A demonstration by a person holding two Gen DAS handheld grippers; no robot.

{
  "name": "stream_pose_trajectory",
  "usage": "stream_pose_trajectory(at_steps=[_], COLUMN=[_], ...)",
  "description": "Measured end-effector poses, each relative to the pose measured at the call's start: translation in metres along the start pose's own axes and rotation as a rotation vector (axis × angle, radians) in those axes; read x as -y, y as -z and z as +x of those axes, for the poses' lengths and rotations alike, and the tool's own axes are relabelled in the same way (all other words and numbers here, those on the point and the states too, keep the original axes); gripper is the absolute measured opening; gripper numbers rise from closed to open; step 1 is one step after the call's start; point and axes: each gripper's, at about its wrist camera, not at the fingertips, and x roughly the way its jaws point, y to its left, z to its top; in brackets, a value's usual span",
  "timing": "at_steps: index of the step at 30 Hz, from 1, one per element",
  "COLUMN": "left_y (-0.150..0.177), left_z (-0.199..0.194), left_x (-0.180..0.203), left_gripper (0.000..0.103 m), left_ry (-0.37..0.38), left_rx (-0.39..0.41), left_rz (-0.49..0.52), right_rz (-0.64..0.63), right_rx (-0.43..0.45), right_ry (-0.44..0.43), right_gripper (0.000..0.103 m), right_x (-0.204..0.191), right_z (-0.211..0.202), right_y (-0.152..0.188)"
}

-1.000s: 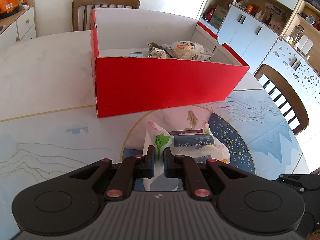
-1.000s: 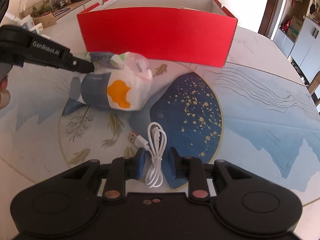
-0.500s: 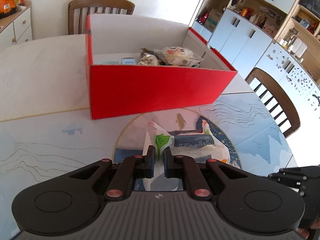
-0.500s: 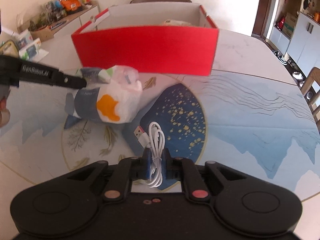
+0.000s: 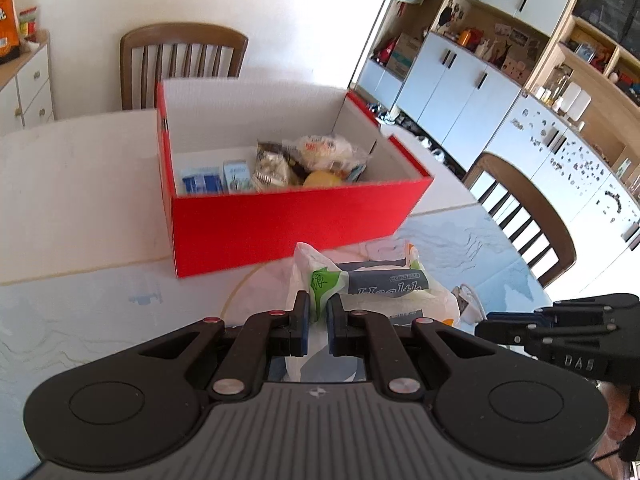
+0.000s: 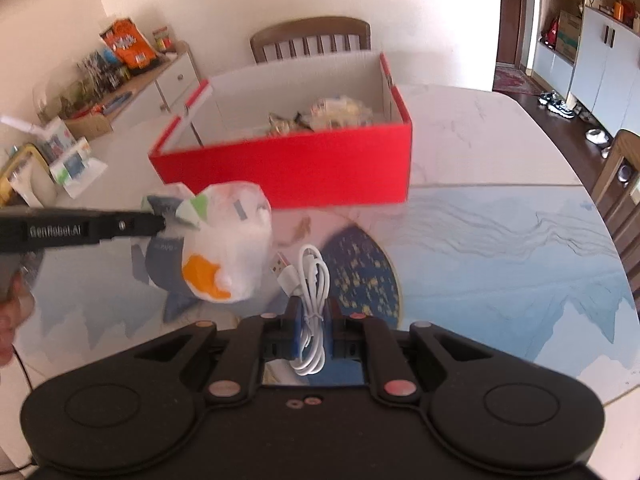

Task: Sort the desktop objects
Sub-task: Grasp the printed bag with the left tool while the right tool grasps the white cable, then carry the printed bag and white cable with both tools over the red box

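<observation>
My left gripper [image 5: 318, 312] is shut on the edge of a white tissue pack [image 5: 384, 284] with green, grey and orange print, and the pack hangs clear of the table. In the right wrist view the same pack [image 6: 224, 248] dangles from the left gripper's fingers [image 6: 156, 224]. My right gripper [image 6: 310, 320] is shut on a coiled white USB cable [image 6: 310, 280], lifted off the table. A red cardboard box [image 5: 288, 220] with a white inside stands open beyond both, holding several packets and small cartons [image 5: 280, 164].
A round table [image 6: 500, 240] with a blue and white patterned cover carries everything. Wooden chairs stand behind the box [image 5: 184, 52] and at the right [image 5: 520, 204]. White cabinets [image 5: 460, 80] line the right wall. A sideboard with snacks [image 6: 124, 56] sits at the left.
My right gripper shut on the white cable and raised it off the table. My left gripper rose with the tissue pack, so more of the box's inside shows.
</observation>
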Motion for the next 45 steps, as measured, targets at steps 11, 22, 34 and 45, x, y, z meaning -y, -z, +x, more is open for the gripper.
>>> stream_pose_trajectory(at_steps=[11, 22, 34, 45], left_y=[-0.038, -0.090, -0.135, -0.149], left_z=[-0.018, -0.010, 0.033, 0.083], left_x=[0.002, -0.010, -0.009, -0.031], left_gripper=[0.007, 0.007, 0.007, 0.008], left_ry=[-0.035, -0.137, -0.234, -0.295], left_rx=[0.077, 0.139, 0.140, 0.060], left_rz=[0.022, 0.031, 0.091, 0.042], right_rz=[-0.050, -0.115, -0.131, -0.164], right_rx=[0.075, 0.121, 0.145, 0.093], right_ry=[-0.032, 0.002, 0.037, 0.070], right_gripper=[0.010, 0.010, 0.010, 0.010], right_x=[-0.006, -0.011, -0.011, -0.010], right_z=[-0.014, 0.001, 0.047, 0.081], right_y=[-0.061, -0.111, -0.144, -0.153])
